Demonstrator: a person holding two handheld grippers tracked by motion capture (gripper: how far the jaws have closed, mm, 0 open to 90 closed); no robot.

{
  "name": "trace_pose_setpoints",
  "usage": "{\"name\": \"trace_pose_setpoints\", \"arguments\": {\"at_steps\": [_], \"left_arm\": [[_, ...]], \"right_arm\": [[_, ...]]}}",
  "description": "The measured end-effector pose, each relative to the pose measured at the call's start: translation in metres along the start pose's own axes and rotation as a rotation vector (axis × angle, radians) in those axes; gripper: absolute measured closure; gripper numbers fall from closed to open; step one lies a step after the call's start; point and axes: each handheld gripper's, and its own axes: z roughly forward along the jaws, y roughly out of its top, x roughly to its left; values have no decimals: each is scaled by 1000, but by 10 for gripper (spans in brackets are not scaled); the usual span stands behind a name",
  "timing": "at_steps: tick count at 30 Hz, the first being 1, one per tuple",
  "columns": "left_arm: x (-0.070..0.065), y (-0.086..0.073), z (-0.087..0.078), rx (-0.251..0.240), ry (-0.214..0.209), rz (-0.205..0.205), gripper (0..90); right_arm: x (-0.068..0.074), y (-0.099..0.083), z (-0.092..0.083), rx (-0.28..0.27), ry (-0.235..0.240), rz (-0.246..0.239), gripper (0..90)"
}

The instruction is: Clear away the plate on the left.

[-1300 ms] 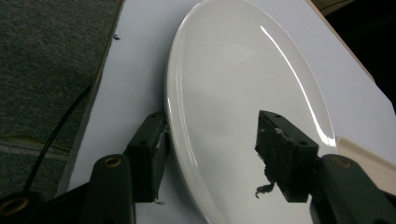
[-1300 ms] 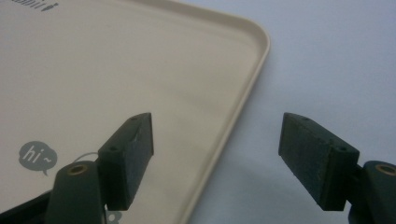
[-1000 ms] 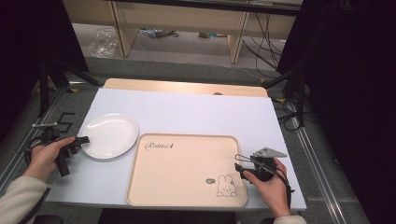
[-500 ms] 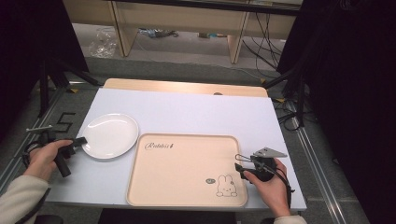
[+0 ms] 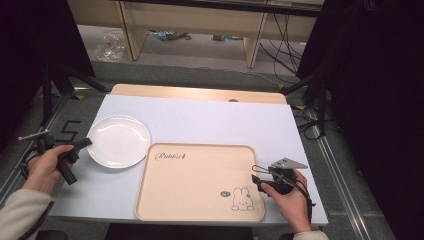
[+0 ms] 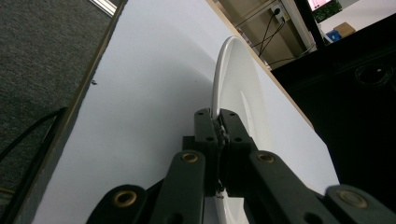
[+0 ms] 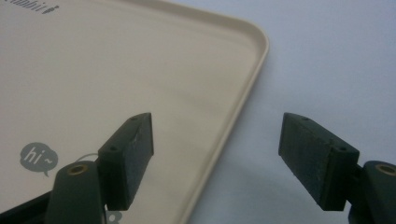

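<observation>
A white plate [image 5: 119, 141] lies on the white table top at the left. My left gripper [image 5: 84, 143] is shut on its left rim; in the left gripper view the two jaws [image 6: 218, 122] pinch the thin edge of the plate [image 6: 233, 74]. A beige tray [image 5: 197, 180] with a rabbit drawing sits at the front centre. My right gripper [image 5: 256, 173] stands open at the tray's right edge. In the right gripper view, one jaw of my right gripper [image 7: 217, 128] is over the tray [image 7: 140, 70] and the other is over the table, with the rim between them.
The table [image 5: 225, 125] has bare white surface behind the tray and plate. A wooden strip [image 5: 200, 93] runs along its far edge. Black stands and cables are on the floor at both sides, and shelving is at the back.
My left hand and gripper have shifted slightly at the plate's left rim, and the plate has edged a little away from me. The right gripper and tray have stayed put.
</observation>
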Motion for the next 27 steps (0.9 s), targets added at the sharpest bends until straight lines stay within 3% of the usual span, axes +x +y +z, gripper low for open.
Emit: {"name": "trace_pose_setpoints", "arguments": {"at_steps": [1,2,3,4,6,9,10,12,19,20,21,22,27], "left_arm": [[0,0,0,-1,-3,-4,870],[0,0,0,-5,3,-12,869],[2,-1,1,-17,-41,-20,869],[3,-1,1,-18,-40,-27,869],[3,0,0,-7,-12,-41,868],[6,1,-2,-11,-23,-63,868],[6,1,-2,-21,-28,-73,869],[5,2,-3,-32,-39,-81,870],[4,4,-6,-48,-56,-92,870],[5,3,-6,-60,-99,-101,870],[4,4,-6,-68,-107,-112,870],[2,4,-8,-60,-83,-109,871],[-1,5,-9,-74,-110,-111,871]], "right_arm": [[2,1,0,15,16,34,273],[2,0,0,14,18,34,273],[2,1,-1,13,15,32,273],[0,0,0,-1,-2,-1,273],[0,0,0,-1,-1,0,273],[0,0,0,-1,-1,-1,273],[2,1,-1,6,1,20,273],[2,1,0,14,19,33,273],[2,1,-1,7,2,22,273],[2,0,-1,7,2,22,273],[2,1,-1,7,2,21,273],[0,0,0,0,-2,-2,273],[0,0,0,0,-1,-1,274]]}}
